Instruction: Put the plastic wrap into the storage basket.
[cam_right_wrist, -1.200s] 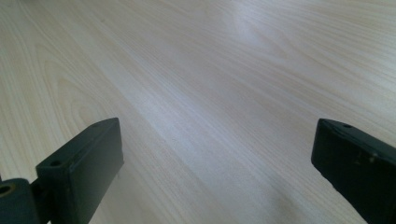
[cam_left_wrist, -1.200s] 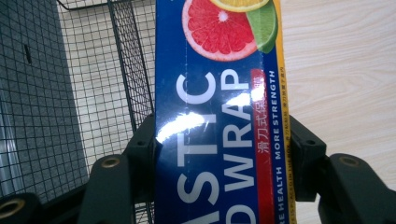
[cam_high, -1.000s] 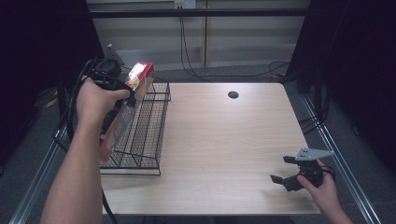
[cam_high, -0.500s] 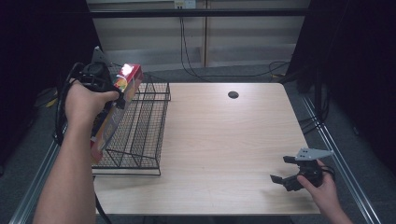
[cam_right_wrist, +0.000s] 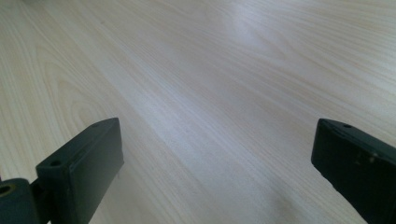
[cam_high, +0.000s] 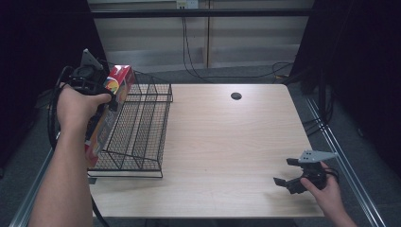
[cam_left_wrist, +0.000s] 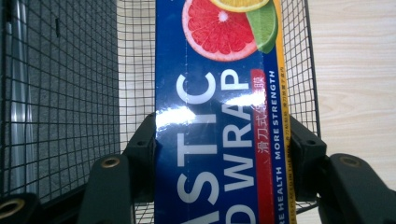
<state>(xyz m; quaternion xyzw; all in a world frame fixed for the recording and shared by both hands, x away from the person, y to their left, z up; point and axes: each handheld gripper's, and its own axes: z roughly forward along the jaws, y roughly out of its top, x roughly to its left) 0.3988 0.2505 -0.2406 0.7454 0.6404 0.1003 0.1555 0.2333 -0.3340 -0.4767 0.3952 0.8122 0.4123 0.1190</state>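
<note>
My left gripper (cam_high: pixel 101 101) is shut on a long plastic wrap box (cam_high: pixel 106 111), blue and red with citrus fruit printed on it. I hold it tilted above the left side of a black wire rack (cam_high: pixel 137 127). In the left gripper view the plastic wrap box (cam_left_wrist: pixel 222 112) fills the gap between the two jaws, with the wire rack (cam_left_wrist: pixel 70 93) behind it. My right gripper (cam_high: pixel 291 175) rests open at the table's front right corner, its jaws wide apart over bare wood (cam_right_wrist: pixel 210 93).
The light wooden table (cam_high: pixel 227 142) has a round cable hole (cam_high: pixel 236 96) at the back. The wire rack stands at the left edge. Cables lie on the floor behind the table, and metal rails run along both sides.
My left hand has carried the box leftward and slightly back over the rack's left edge. The right gripper has stayed put.
</note>
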